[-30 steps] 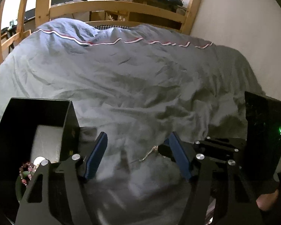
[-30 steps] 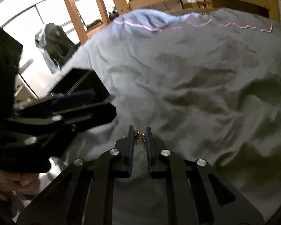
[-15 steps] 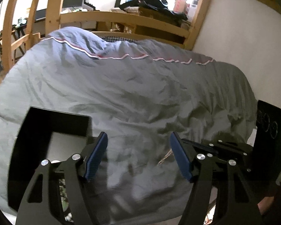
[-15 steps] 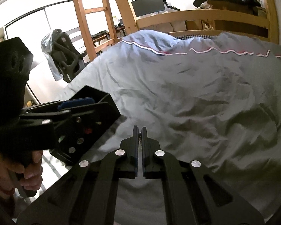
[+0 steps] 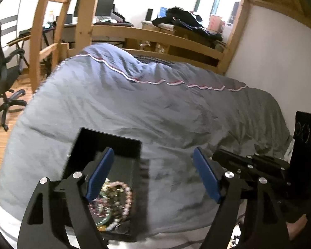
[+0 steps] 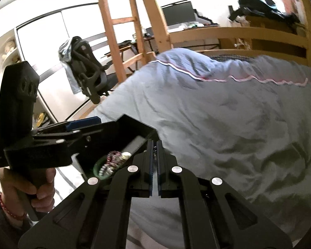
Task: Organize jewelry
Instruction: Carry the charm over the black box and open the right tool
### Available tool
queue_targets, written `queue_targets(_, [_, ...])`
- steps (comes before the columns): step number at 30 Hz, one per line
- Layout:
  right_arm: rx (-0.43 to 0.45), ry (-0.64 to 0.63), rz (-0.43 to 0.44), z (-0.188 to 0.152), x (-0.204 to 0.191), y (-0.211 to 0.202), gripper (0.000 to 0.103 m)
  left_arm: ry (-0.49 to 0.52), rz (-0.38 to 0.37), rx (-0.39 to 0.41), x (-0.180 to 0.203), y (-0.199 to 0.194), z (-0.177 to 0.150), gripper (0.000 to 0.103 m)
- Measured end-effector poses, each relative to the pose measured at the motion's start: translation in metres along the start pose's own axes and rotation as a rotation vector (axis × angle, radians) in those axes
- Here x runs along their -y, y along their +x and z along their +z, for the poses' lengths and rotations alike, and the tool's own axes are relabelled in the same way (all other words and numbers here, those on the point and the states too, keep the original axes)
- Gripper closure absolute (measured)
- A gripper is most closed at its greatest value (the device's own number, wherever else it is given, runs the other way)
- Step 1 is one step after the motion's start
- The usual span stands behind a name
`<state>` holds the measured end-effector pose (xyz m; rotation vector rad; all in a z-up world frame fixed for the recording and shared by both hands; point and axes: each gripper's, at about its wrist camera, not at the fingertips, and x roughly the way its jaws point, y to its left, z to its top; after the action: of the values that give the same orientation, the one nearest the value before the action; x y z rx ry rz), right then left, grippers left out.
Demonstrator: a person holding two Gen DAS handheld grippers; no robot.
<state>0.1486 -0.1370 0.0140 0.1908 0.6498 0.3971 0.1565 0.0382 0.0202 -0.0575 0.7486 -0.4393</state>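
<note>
Since the earlier frame, both tongs have lifted clear of the bed (image 5: 155, 108) and swung toward the black box (image 5: 105, 143). Left tongs (image 5: 153, 174): blue fingers wide apart, empty, hovering over the box. Right tongs (image 6: 154, 155): fingers nearly together, clamped on a small glinting piece of jewelry (image 6: 154, 155) just beside the box rim; its type cannot be told. Beaded bracelets (image 5: 122, 199) already lie in the box, at its near end. Judgement: the piece is light, limp and slippery, so a pinch across its middle seems safest, released low inside the box.
</note>
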Motion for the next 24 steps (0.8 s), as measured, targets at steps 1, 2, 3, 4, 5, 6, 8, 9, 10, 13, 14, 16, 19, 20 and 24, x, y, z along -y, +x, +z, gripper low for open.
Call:
queue_targets(1, [-0.001,-0.011,0.004,0.002,-0.005,0.001,0.099,-0.010,0.014,0.003,-0.005,-0.007,0.000,0.024])
queue_targets(2, [-0.002,-0.024,0.009,0.006,-0.012,0.004,0.099,-0.017,0.029,0.002,-0.009,-0.011,0.001,0.023])
queue_targets(3, [-0.006,-0.037,0.017,0.009,-0.021,0.008,0.099,-0.025,0.037,0.007,-0.014,-0.017,0.000,0.022])
queue_targets(4, [-0.009,-0.045,0.022,0.009,-0.025,0.011,0.099,-0.029,0.039,0.012,-0.019,-0.021,-0.001,0.022])
queue_targets(5, [-0.015,-0.055,0.029,0.011,-0.032,0.015,0.099,-0.035,0.053,0.018,-0.026,-0.028,-0.001,0.020])
queue_targets(6, [-0.021,-0.066,0.035,0.012,-0.039,0.020,0.099,-0.037,0.067,0.021,-0.030,-0.031,-0.001,0.019])
queue_targets(8, [-0.035,-0.076,0.048,0.013,-0.050,0.029,0.099,-0.047,0.101,0.029,-0.042,-0.036,-0.002,0.017])
queue_targets(9, [-0.042,-0.080,0.053,0.013,-0.054,0.034,0.099,-0.059,0.122,0.027,-0.049,-0.037,-0.002,0.017])
queue_targets(10, [-0.052,-0.084,0.056,0.012,-0.058,0.039,0.099,-0.073,0.129,0.021,-0.055,-0.037,-0.002,0.017])
queue_targets(13, [-0.075,-0.097,0.064,0.009,-0.067,0.053,0.099,-0.148,0.137,-0.027,-0.077,-0.032,-0.002,0.016])
queue_targets(14, [-0.081,-0.099,0.064,0.008,-0.069,0.056,0.099,-0.155,0.142,-0.039,-0.081,-0.030,-0.003,0.016])
queue_targets(16, [-0.107,-0.095,0.065,0.003,-0.071,0.068,0.099,-0.153,0.159,-0.065,-0.087,-0.026,-0.005,0.016])
queue_targets(19, [-0.167,-0.080,0.074,-0.003,-0.072,0.085,0.099,-0.146,0.165,-0.087,-0.088,-0.022,-0.006,0.015])
queue_targets(20, [-0.187,-0.076,0.076,-0.006,-0.072,0.090,0.099,-0.146,0.168,-0.092,-0.088,-0.020,-0.007,0.011])
queue_targets(24, [-0.225,-0.055,0.044,-0.012,-0.070,0.098,0.066,-0.150,0.212,-0.090,-0.094,-0.017,-0.008,0.008])
